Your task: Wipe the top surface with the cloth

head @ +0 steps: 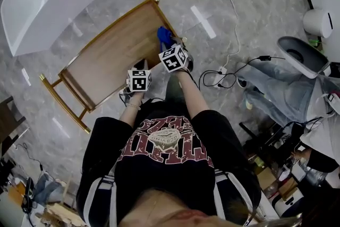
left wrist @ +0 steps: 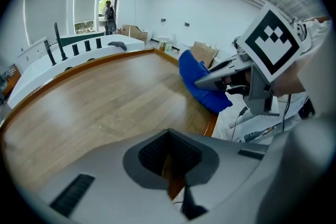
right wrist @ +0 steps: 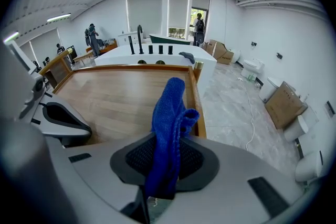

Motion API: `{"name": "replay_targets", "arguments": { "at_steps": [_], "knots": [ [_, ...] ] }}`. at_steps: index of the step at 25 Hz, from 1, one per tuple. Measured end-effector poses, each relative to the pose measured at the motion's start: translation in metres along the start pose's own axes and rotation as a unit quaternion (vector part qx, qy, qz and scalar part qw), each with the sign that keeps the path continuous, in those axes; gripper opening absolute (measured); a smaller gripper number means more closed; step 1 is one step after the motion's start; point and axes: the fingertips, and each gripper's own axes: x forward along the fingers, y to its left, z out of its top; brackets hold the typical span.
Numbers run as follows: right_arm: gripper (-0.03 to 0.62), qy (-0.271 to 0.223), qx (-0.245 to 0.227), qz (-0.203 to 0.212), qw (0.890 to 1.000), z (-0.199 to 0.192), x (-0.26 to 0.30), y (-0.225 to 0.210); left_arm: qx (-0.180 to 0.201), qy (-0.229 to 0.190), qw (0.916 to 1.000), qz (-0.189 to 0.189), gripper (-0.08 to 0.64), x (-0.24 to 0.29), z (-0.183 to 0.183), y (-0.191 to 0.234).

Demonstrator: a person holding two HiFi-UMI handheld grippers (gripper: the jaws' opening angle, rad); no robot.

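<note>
The right gripper (right wrist: 165, 165) is pinching the blue cloth (right wrist: 169, 123), which is lying against the wooden top (head: 106, 64) near its 2 o'clock edge. The left gripper (left wrist: 169, 162), at the right one's 8 o'clock, is hovering with jaws pressed together, empty.

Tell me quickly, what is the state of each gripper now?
Left gripper: closed, nothing seen between its jaws.
Right gripper: closed on the blue cloth.

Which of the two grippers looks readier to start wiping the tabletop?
The right gripper: it is shut on the blue cloth, right at the tabletop's edge. The left gripper carries no cloth.
</note>
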Motion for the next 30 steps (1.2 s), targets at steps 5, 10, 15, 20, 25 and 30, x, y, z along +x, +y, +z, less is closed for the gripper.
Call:
{"name": "replay_targets", "arguments": {
  "at_steps": [5, 10, 15, 20, 25, 30],
  "knots": [
    [0.089, 0.006, 0.003, -0.010, 1.000, -0.004, -0.004, -0.011, -0.002, -0.004, 1.0000, -0.002, 0.048, -0.001, 0.002, -0.003],
    [0.089, 0.008, -0.018, -0.011, 1.000, -0.003, -0.005, -0.011, -0.008, 0.001, 1.0000, -0.003, 0.048, 0.000, 0.001, -0.003],
    [0.089, 0.011, -0.017, -0.012, 1.000, -0.002, -0.007, -0.009, -0.010, -0.001, 0.9999, -0.003, 0.048, -0.004, 0.001, -0.003],
    [0.089, 0.014, 0.007, -0.011, 1.000, -0.007, -0.012, -0.012, -0.032, -0.004, 0.9994, -0.014, 0.048, -0.006, 0.001, -0.008],
    [0.089, 0.013, 0.037, -0.016, 0.999, -0.004, -0.012, -0.016, -0.046, -0.041, 0.9981, 0.000, 0.048, -0.025, 0.020, 0.011],
    [0.089, 0.022, 0.050, -0.027, 0.998, 0.000, -0.012, -0.012, -0.068, -0.063, 0.9953, 0.026, 0.048, -0.047, 0.023, 0.041]
  ]
}}
